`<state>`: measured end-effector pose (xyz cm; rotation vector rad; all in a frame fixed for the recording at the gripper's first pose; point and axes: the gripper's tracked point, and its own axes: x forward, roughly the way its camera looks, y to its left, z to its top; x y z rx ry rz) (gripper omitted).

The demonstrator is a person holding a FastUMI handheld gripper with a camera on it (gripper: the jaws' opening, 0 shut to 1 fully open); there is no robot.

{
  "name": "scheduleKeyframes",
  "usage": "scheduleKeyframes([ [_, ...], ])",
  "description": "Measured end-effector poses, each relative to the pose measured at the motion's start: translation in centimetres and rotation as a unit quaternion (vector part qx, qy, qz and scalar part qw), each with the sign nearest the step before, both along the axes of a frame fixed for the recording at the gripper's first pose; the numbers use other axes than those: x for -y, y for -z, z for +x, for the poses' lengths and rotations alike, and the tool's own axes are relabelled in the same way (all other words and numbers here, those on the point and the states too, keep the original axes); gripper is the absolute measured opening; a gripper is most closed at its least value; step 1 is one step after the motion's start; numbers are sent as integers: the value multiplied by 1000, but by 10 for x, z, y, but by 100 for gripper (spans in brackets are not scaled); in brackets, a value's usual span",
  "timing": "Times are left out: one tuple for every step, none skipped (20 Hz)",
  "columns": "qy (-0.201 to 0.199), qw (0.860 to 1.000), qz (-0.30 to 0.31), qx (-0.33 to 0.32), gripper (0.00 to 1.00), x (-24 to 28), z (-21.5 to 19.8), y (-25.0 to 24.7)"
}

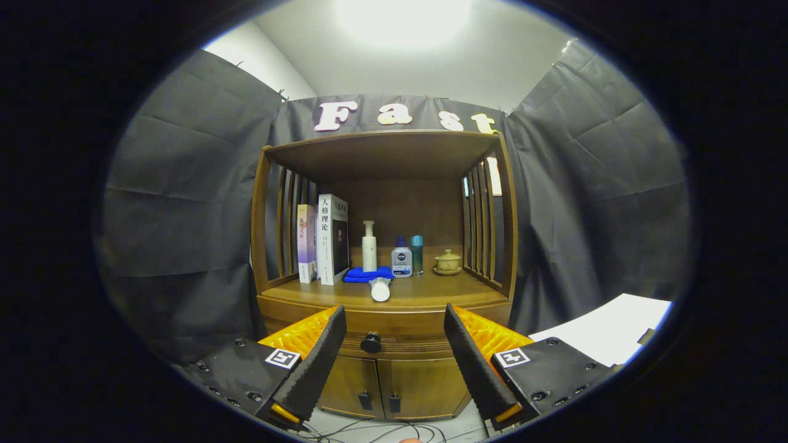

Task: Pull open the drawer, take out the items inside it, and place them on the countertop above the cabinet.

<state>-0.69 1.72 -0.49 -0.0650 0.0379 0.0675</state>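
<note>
A recording booth set up like a corner of a home — household furniture inside cloth walls.

A wooden cabinet (383, 320) with slatted sides stands against dark draped cloth (184, 246); its countertop holds books (323, 241), a pump bottle (369, 246), a blue cloth (363, 274) and a lidded teacup (447, 262) — while loose cables (369, 429) trail over the floor below and a plain white ceiling shows above.

Gripper (394, 344) level, fingers wide apart

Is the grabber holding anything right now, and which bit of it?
Nothing is held. The gripper is open, its fingers spread apart, with the drawer knob showing between them on the closed drawer of the cabinet beyond.
</note>
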Motion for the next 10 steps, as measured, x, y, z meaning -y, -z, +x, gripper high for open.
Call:
scheduleKeyframes([
  [0,1000,0,-1,99,0,0,0],
  [-2,1000,0,-3,99,-1,0,2],
  [-1,1000,-1,-5,99,0,0,4],
  [1,1000,-4,-9,99,1,1,6],
  [2,1000,-4,-13,99,1,1,8],
  [1,1000,-3,-15,99,0,2,10],
  [0,1000,-3,-17,99,0,2,11],
  [1,1000,-5,-19,99,0,3,13],
  [1,1000,-7,-21,99,0,3,14],
  [1,1000,-6,-21,99,-1,3,13],
])
